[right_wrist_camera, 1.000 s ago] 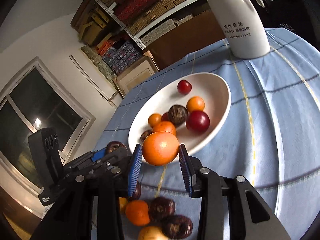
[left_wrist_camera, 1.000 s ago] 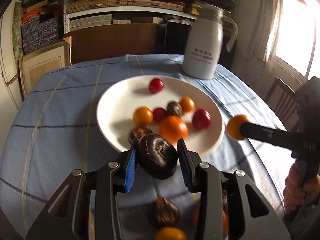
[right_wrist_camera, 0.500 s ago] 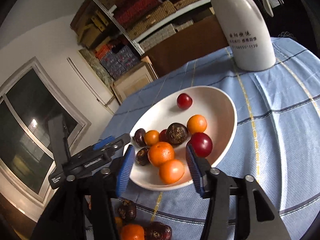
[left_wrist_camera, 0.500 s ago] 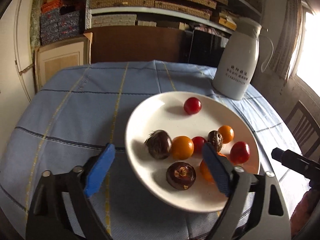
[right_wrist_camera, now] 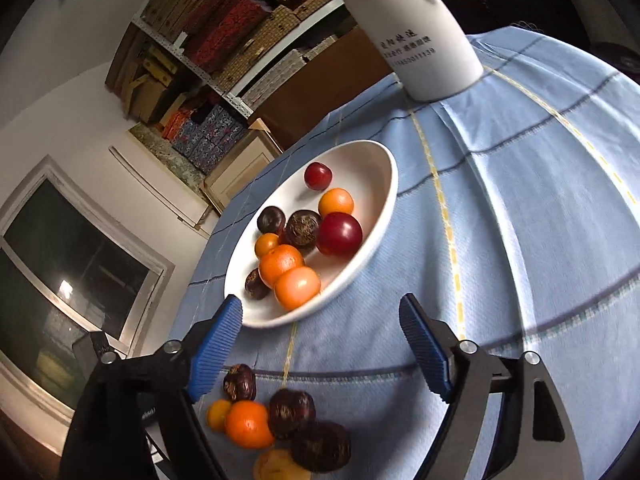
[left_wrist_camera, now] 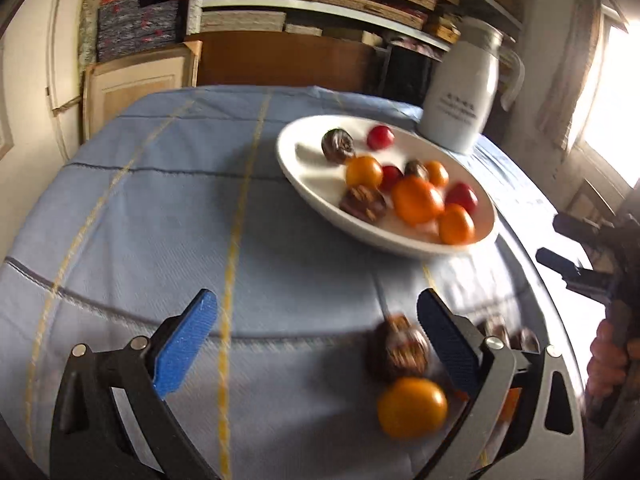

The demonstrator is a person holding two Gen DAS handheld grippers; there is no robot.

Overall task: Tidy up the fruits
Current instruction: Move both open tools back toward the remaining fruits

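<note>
A white plate [left_wrist_camera: 304, 184] on the blue cloth holds several orange, red and dark brown fruits, among them a large orange [left_wrist_camera: 416, 200]. My left gripper [left_wrist_camera: 316, 308] hangs over bare cloth in front of the plate, its jaws opening with nothing between them. A dark brown fruit [left_wrist_camera: 400, 350] and an orange one [left_wrist_camera: 412, 406] lie by its right finger. In the right wrist view my right gripper [right_wrist_camera: 320, 308] sits just short of the plate [right_wrist_camera: 360, 168], its jaws also opening and empty. A loose pile of fruits [right_wrist_camera: 280, 420] lies on the cloth below it.
A tall white jug [left_wrist_camera: 460, 100] stands behind the plate, also in the right wrist view [right_wrist_camera: 420, 40]. The right gripper [left_wrist_camera: 554, 240] and the hand holding it show at the right edge. Shelves of boxes and a cabinet stand beyond the round table's edge.
The left gripper let go of a dark fruit and the right let go of an orange; both fruits now lie in the plate. Both grippers opened wide and drew back and down toward the loose pile.
</note>
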